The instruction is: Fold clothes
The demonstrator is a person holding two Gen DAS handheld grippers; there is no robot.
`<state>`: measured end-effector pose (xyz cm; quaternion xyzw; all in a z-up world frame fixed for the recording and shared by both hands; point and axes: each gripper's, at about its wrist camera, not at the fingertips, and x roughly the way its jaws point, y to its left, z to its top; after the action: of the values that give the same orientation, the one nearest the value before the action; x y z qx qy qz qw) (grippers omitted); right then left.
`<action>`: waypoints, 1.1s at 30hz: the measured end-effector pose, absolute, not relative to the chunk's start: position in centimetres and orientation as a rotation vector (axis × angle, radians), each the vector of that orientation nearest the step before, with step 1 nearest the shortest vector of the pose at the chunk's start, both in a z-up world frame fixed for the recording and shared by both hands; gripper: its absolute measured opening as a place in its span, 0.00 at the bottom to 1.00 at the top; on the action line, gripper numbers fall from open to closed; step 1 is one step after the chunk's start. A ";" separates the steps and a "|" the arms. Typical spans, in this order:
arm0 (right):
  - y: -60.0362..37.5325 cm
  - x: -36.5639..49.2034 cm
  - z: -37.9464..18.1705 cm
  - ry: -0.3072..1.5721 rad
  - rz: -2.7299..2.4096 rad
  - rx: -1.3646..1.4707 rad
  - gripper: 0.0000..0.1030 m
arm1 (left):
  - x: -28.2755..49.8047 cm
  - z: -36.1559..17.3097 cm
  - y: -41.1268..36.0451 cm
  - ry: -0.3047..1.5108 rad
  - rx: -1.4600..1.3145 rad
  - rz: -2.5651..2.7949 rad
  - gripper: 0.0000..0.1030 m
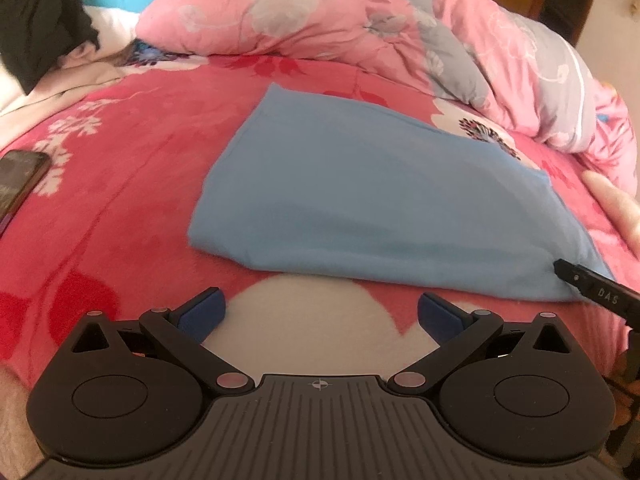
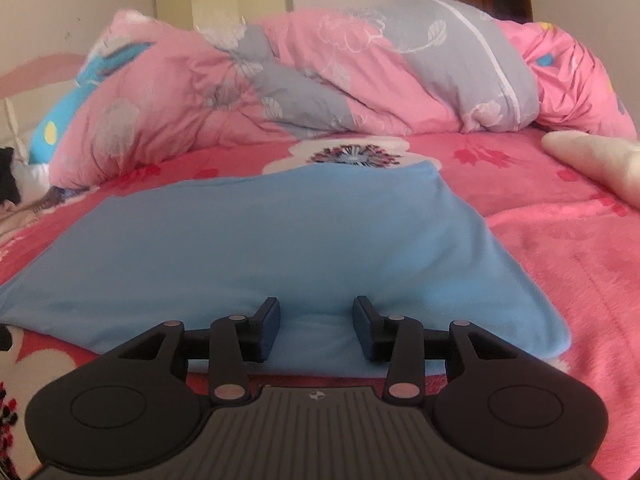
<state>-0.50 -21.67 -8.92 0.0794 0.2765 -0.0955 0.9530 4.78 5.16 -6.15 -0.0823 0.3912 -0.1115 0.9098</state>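
A folded light-blue garment [image 1: 376,196] is laid flat on the bed's red flowered blanket [image 1: 132,184], in front of a heaped pink and grey quilt [image 1: 400,28]. The left tongs [image 1: 321,314] are held wide apart just short of the garment's near edge, with only blanket seen between the blue pads. The right tongs [image 2: 316,330] are parted over the garment's near right corner, cloth lying between the pads [image 2: 269,330] but not pinched. In the left view, a fingertip of the right tongs is seen at that corner. A phone [image 1: 18,184] is seen well left of the garment, and black clothing [image 1: 40,24] far beyond it.
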 end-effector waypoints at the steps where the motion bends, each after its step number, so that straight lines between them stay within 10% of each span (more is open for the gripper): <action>1: -21.2 -0.3 -8.3 0.576 -0.200 0.156 0.42 | 4.7 -6.1 5.4 0.801 -0.175 -0.221 1.00; 33: -14.0 -1.1 -8.5 0.645 -0.168 -0.081 0.41 | 6.7 -6.9 7.8 0.804 -0.230 -0.112 1.00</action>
<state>-1.09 -13.98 -8.49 -0.0397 0.3163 -0.0825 0.9442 6.71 7.80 -6.89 -0.1118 0.3904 -0.0545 0.9122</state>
